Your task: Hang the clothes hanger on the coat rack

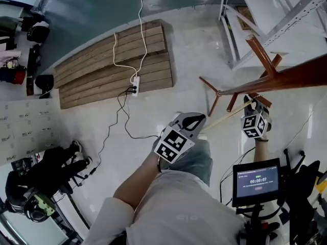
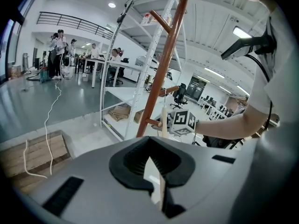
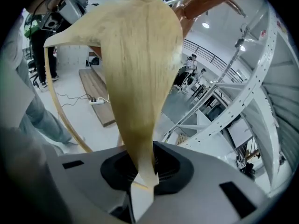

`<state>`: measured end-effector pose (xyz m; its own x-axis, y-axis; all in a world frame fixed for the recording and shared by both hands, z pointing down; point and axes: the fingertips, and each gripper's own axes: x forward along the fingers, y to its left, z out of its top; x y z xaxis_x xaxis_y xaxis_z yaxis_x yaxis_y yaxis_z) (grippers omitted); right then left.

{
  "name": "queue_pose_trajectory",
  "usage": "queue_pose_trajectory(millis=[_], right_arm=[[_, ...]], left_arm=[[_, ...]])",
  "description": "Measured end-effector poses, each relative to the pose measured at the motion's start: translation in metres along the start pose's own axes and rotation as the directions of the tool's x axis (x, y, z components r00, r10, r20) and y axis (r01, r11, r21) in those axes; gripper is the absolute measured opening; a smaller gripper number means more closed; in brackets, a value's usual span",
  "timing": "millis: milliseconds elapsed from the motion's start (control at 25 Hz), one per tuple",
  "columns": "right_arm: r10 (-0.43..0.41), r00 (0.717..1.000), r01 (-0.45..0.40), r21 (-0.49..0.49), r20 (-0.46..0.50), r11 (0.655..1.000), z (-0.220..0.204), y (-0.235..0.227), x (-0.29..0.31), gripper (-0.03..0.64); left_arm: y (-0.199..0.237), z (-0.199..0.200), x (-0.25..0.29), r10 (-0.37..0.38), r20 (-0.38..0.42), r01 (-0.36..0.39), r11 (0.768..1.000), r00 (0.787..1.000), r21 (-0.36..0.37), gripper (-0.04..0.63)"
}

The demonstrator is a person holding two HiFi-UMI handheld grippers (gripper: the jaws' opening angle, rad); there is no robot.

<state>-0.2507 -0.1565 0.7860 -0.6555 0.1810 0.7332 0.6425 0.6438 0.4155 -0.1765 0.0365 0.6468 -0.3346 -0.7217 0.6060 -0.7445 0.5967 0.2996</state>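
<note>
A pale wooden clothes hanger (image 1: 225, 117) stretches between my two grippers. My left gripper (image 1: 196, 120) is shut on its thin end; in the left gripper view the wood (image 2: 162, 171) runs up from the closed jaws (image 2: 156, 181) toward the right gripper's marker cube (image 2: 182, 122). My right gripper (image 1: 251, 104) is shut on the hanger's broad arm (image 3: 135, 78), which fills the right gripper view above the jaws (image 3: 142, 171). The brown coat rack (image 1: 286, 78) with its slanted pegs is right beside the right gripper; its pole (image 2: 163, 64) rises just behind the hanger. I cannot see the hanger's hook.
A wooden pallet (image 1: 115, 63) lies on the floor with a power strip (image 1: 135, 84) and white cable on it. White metal shelving (image 1: 276, 14) stands behind the rack. A small timer screen (image 1: 256, 180) sits at lower right, black gear (image 1: 46, 177) at lower left.
</note>
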Motion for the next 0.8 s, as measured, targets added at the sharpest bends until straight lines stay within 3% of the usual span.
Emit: queue_pose_trajectory(millis=[240, 480, 680, 800], right_arm=[[-0.035, 0.999, 0.028, -0.178, -0.041, 0.984, -0.003, -0.022, 0.007, 0.06], [-0.064, 0.995, 0.041, -0.269, -0.079, 0.962, 0.002, -0.04, 0.016, 0.06], [-0.071, 0.995, 0.047, -0.28, -0.073, 0.959, 0.004, -0.051, 0.015, 0.077], [-0.055, 0.998, 0.045, -0.249, -0.034, 0.967, 0.012, -0.054, 0.012, 0.161]], left_arm=[[0.001, -0.002, -0.008, 0.031, 0.011, -0.031, 0.999, 0.999, -0.022, 0.008], [0.012, -0.004, -0.02, 0.061, 0.009, -0.061, 0.997, 0.998, -0.04, 0.006], [0.013, -0.006, -0.024, 0.069, 0.002, -0.069, 0.996, 0.998, -0.052, 0.008], [0.014, -0.006, -0.025, 0.074, 0.007, -0.074, 0.996, 0.997, -0.054, 0.008]])
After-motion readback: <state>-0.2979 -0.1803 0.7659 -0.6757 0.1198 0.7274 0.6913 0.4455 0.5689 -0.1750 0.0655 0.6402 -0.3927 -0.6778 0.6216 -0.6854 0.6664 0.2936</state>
